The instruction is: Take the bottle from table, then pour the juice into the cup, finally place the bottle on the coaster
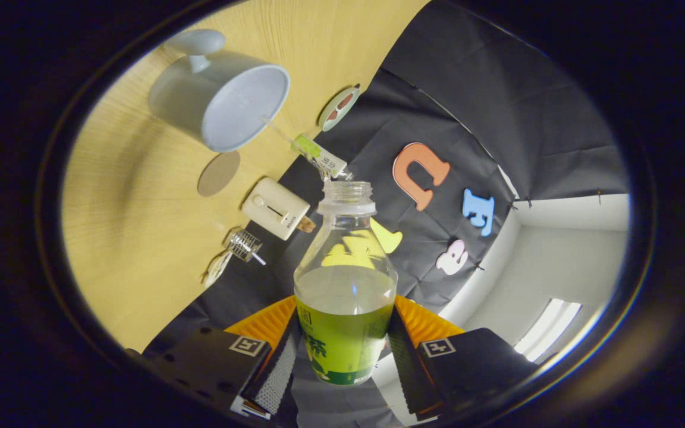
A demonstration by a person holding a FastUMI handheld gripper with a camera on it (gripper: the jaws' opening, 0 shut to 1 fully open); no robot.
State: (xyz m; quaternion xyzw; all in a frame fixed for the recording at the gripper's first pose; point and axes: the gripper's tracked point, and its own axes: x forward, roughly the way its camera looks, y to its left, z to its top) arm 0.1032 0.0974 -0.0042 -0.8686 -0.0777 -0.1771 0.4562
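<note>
Gripper had both fingers pressed against the lower, labelled part of the bottle, one on each side, jaws closed as far as the body allowed. Bottle sat between the fingers, cap off, open neck pointing away from the camera. It was partly filled with liquid, surface sitting just above the green label, upper part clear.

View was rolled hard over, so the wooden table ran up one side and the black cloth booth wall up the other. Bottle was held off the table, mouth aimed toward the table's far edge.

Beyond the mouth, a white cup with a handle stood on the table, its opening facing the camera, well apart from the bottle. Whether it held anything could not be told.

Between cup and bottle neck lay a small clear tube with a green and white label, just ahead of the mouth. A round brown coaster lay flat on the table near the cup, nothing on it. Next to that sat a small white box-shaped device, then a small wire-coil item at the table edge. A round disc lay at the table's edge by the wall.
</note>
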